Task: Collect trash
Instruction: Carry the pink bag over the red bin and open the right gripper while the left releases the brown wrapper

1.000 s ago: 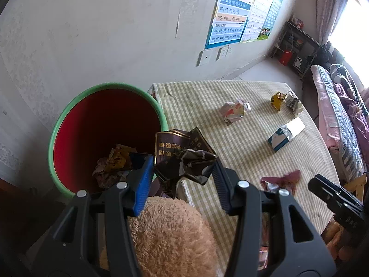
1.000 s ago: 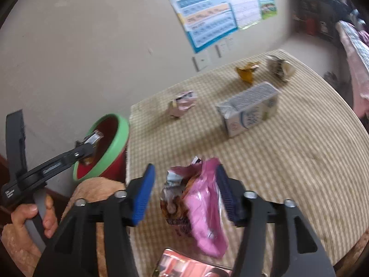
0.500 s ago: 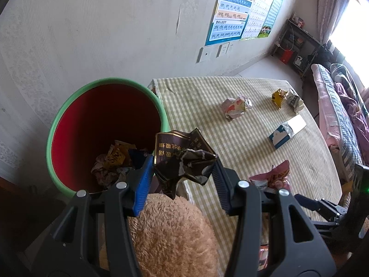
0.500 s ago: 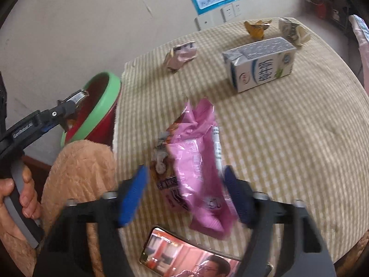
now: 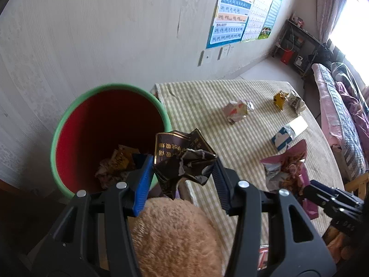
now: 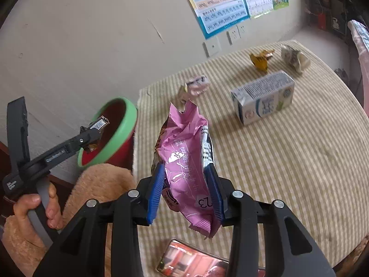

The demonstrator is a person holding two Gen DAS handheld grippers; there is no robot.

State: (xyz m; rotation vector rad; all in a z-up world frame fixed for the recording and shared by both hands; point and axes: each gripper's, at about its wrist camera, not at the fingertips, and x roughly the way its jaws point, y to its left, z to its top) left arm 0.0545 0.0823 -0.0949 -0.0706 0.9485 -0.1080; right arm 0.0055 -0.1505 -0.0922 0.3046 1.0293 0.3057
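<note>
My left gripper point(image 5: 182, 173) is shut on a crumpled dark wrapper point(image 5: 182, 159) and holds it at the near right rim of a red bin with a green rim point(image 5: 69, 120), which has several wrappers inside. The left gripper also shows in the right wrist view point(image 6: 96, 124), over the bin point(image 6: 120, 124). My right gripper point(image 6: 186, 184) is shut on a pink snack bag point(image 6: 186, 152) and holds it above the checked tablecloth point(image 6: 288, 161). The pink bag also shows in the left wrist view point(image 5: 288, 168).
On the table lie a milk carton point(image 6: 263, 97), a pink-white crumpled wrapper point(image 6: 196, 85), a yellow wrapper point(image 6: 260, 60) and a grey crumpled wrapper point(image 6: 295, 57). A phone point(image 6: 193, 263) lies at the near table edge. A furry tan cushion point(image 5: 170, 235) is below the left gripper.
My right gripper closed on the pink bag and lifted it off the table. My left gripper, still holding the dark wrapper, stayed by the bin's near rim.
</note>
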